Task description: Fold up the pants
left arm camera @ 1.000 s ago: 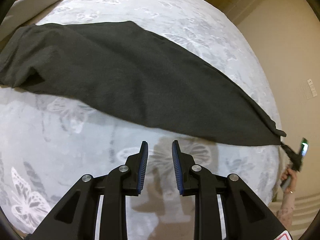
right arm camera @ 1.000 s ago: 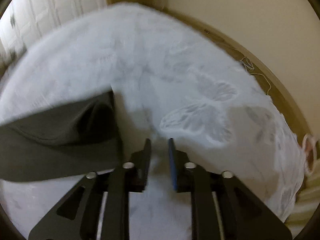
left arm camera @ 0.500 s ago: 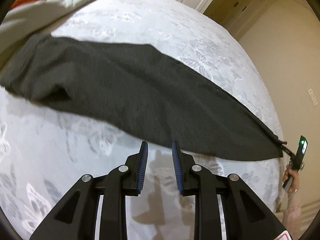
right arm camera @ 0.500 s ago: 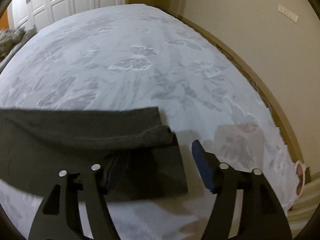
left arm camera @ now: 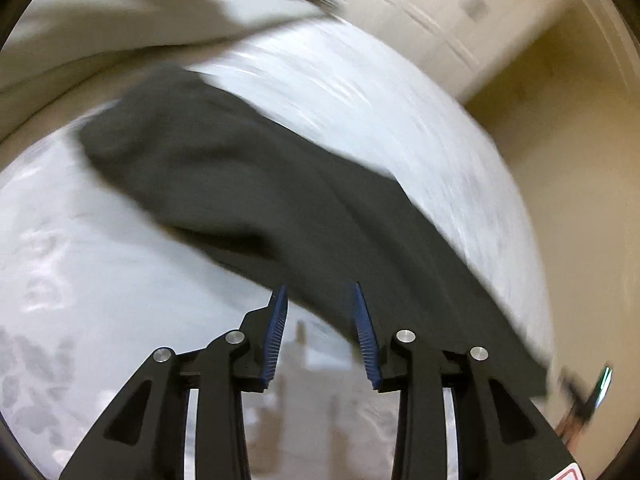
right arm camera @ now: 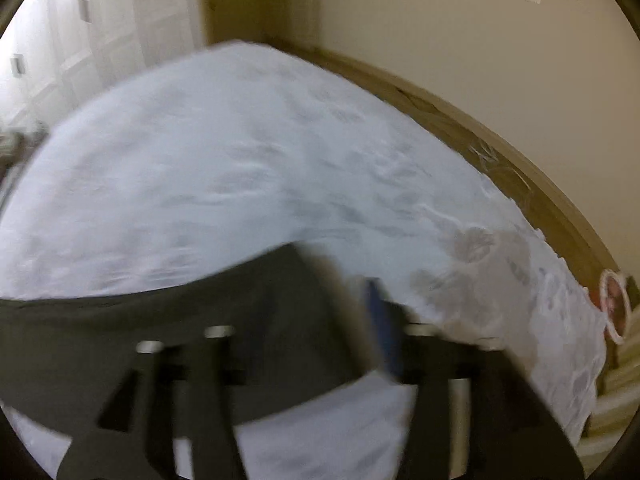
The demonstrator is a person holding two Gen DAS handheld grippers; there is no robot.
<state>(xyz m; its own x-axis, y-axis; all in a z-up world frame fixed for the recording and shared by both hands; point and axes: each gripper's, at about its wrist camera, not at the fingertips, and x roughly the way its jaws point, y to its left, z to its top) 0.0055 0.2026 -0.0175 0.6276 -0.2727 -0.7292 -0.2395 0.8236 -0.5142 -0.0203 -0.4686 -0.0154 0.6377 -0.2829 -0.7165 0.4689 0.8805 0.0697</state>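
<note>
Dark grey pants lie stretched across the white butterfly-print bedspread, running from upper left to lower right in the blurred left wrist view. My left gripper hovers at their near edge, jaws opening, with cloth just past the blue pads and nothing pinched. In the right wrist view, one end of the pants lies under my right gripper. Its jaws are opening; the cloth's corner sits between them, unpressed. The left finger blurs into the dark cloth, while the right pad shows blue.
A grey blanket with an orange cloth is bunched at the bed's far left. White wardrobe doors stand behind. A wooden bed frame and a beige wall bound the right side. A blurred hand-held device with a green light shows at the pants' right end.
Both views swung and blurred. The left gripper came up to the pants' near edge and its jaws widened. The right gripper's jaws spread from narrow to wide over the pants' end.
</note>
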